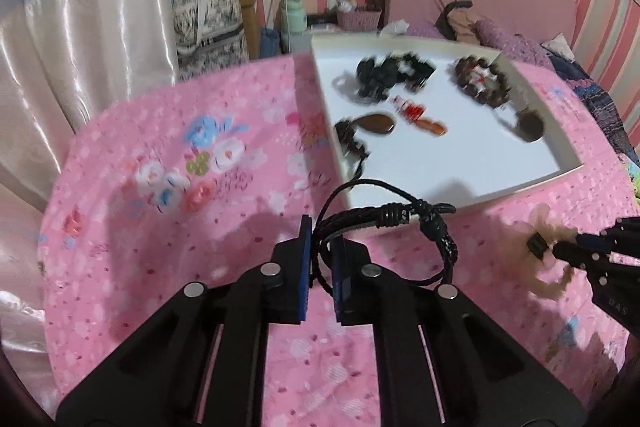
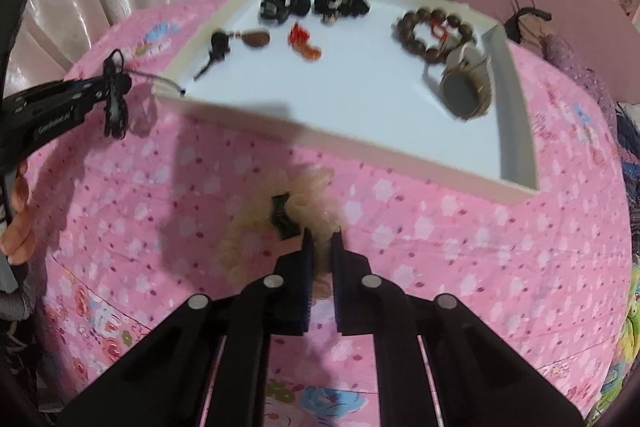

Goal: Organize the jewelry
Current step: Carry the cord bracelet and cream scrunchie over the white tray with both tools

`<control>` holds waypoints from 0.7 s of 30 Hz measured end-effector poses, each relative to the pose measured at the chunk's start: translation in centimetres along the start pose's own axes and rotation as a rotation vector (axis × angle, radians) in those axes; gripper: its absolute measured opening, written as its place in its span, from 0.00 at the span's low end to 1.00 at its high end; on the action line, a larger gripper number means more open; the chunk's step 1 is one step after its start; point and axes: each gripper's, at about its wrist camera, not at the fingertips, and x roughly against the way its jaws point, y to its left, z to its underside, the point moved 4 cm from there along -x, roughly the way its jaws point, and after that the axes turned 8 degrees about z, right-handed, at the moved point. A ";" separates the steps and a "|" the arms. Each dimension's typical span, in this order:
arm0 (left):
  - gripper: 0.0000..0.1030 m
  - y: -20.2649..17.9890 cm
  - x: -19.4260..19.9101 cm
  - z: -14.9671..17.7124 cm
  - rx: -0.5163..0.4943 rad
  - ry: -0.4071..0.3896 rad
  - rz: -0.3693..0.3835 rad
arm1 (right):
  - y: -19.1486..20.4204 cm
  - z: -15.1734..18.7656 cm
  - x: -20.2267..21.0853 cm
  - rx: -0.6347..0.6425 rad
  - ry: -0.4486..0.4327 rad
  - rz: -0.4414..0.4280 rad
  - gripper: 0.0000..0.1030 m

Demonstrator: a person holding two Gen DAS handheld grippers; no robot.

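Left gripper (image 1: 323,239): jaws nearly closed, pinching a black braided bracelet (image 1: 400,223) that loops up and to the right of the fingertips, above the cloth and just short of the tray's near edge.
Right gripper (image 2: 323,241): jaws close together, gripping a cream frilly hair tie (image 2: 280,219) with a small black tag; the hair tie hangs just past the fingertips over the cloth, short of the tray.
Cloth (image 2: 440,247): pink with flower print, covering the round table under both grippers.
Tray (image 2: 360,143): shallow, white, cream-walled, resting on the cloth beyond both grippers.
Tray, near part: a watch (image 2: 466,91) at the right side; a brown oval pendant (image 2: 256,38) on black cord at the left; a red-orange charm (image 2: 304,43) between them.
Tray, far part: a brown bead bracelet (image 2: 436,31) at the right, touching the watch strap; two clumps of black jewelry (image 2: 312,3) at the back, blurred.
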 end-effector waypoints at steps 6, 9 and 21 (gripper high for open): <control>0.06 -3.3 2.6 -2.4 -0.029 -0.070 0.027 | -2.4 -3.0 2.7 -0.053 -0.104 0.013 0.07; 0.06 -4.9 3.3 -4.0 -0.025 -0.106 0.062 | -3.8 -4.6 3.2 -0.091 -0.140 0.017 0.07; 0.06 -6.9 -2.4 -6.2 0.063 -0.101 0.064 | -7.7 -7.6 -0.5 -0.218 -0.197 0.051 0.07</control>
